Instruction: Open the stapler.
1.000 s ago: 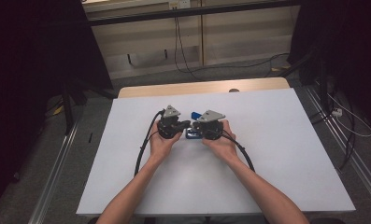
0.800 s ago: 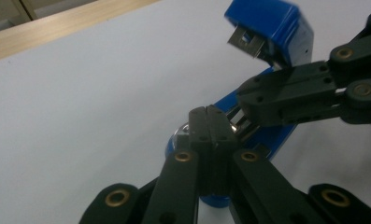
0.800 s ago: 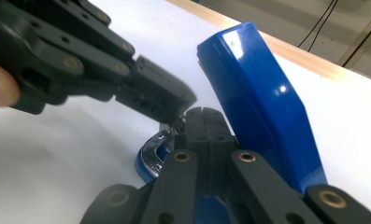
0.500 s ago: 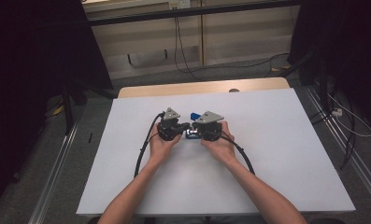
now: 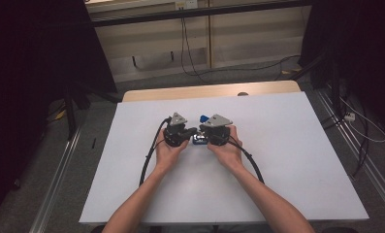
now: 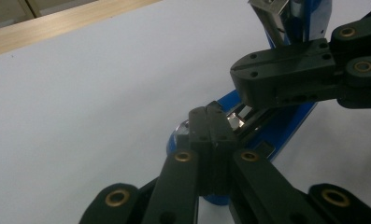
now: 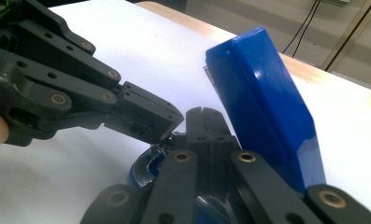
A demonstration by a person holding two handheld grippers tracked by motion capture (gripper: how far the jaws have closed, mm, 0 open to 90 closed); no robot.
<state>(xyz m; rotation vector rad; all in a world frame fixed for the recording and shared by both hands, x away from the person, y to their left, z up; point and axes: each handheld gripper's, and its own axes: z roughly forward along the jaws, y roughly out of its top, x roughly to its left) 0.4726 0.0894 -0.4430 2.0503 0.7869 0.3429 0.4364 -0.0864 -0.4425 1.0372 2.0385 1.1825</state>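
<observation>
A blue stapler (image 5: 199, 140) lies on the white table (image 5: 287, 145) between my two grippers, its blue top arm (image 7: 267, 102) swung up and open. Its metal magazine (image 6: 239, 119) shows inside the base (image 7: 143, 175). My left gripper (image 5: 193, 131) points right, jaws shut, its tip (image 6: 210, 114) touching the metal part. My right gripper (image 5: 203, 132) points left, jaws shut, its tip (image 7: 204, 114) meeting the left gripper's tip (image 7: 148, 116) over the stapler's base. In the left gripper view the right gripper (image 6: 286, 77) comes in from the right. I see nothing pinched between either pair of jaws.
A wooden strip (image 5: 209, 91) runs along the table's far edge. Black cables (image 5: 149, 160) trail from both grippers back past the forearms. Dark stands and floor cables (image 5: 364, 126) flank the table. White surface spreads wide on both sides of the hands.
</observation>
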